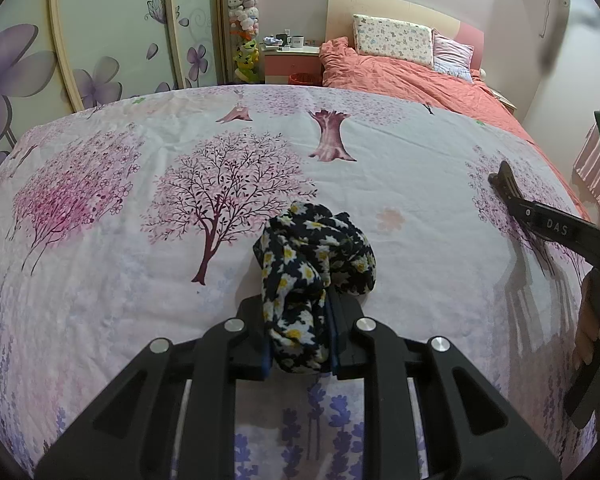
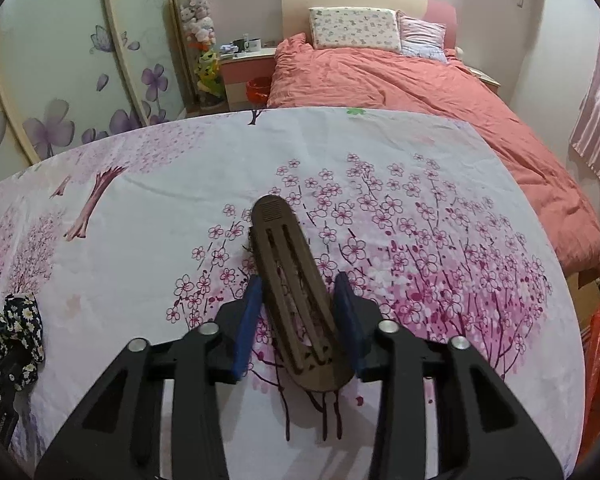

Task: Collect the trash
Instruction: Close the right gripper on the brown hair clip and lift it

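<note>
1. cloth-covered surface (image 2: 140, 208), printed with pink trees, is carrying everything; a bed with a coral duvet (image 2: 380, 80) is lying beyond its far edge.
2. left gripper (image 1: 300, 344) is clamping a crumpled dark daisy-print cloth (image 1: 316, 248) near the surface's near edge.
3. right gripper (image 2: 298, 320) is straddling a brown hair clip (image 2: 292, 280) near the right edge; whether the blue pads (image 2: 244, 320) are pressing it, cannot tell.
</note>
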A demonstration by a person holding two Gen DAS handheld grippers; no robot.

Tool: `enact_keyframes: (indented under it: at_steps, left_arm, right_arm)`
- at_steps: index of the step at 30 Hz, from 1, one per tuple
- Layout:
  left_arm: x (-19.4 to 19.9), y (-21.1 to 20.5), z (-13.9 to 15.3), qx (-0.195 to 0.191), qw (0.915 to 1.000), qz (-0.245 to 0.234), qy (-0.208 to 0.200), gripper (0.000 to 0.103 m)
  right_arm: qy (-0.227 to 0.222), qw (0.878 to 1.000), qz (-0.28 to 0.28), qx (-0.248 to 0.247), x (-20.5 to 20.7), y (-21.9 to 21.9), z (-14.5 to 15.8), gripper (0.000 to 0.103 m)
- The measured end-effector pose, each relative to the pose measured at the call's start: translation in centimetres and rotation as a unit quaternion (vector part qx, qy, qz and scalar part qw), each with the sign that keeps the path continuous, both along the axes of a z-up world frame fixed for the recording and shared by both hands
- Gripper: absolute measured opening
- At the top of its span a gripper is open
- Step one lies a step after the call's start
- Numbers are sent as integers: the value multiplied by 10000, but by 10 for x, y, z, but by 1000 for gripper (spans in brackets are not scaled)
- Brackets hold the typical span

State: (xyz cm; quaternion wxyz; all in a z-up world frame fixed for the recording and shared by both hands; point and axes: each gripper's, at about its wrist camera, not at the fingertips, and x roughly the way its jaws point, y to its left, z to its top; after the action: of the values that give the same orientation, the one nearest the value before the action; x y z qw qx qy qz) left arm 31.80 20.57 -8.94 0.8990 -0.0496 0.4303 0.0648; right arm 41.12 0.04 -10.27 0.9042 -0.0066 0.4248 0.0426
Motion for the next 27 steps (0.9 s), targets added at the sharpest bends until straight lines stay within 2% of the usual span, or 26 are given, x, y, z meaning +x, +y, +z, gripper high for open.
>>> enact_keyframes:
  at_steps: [3,11,19,21,23,27]
  left_arm:
    - [0,0,0,-6,10000,0,-1,22]
    - [0,0,0,-5,10000,2,0,22]
    - [0,-1,0,-42,10000,-30,-15,21]
    - [-2,1,0,-154,9998,-78,-67,14]
    - [-5,0,1,-168,9998,-119,-79,13]
    - [-15,-10,8,-146,9994,-243,-201,12]
  right_arm:
    - [13,9999,-1,-142,-13,-5,0,36]
    - [40,10000,-33,-70,-70,-36,-1,36]
    - [-4,10000,-79,50,-72,-39,-3,36]
    - [-19,9999,-47,96,-75,-42,-3,34]
    - [-44,9999,47,136,-83,-45,-1,28]
    - [-106,9996,96,227,-98,-58,2,28]
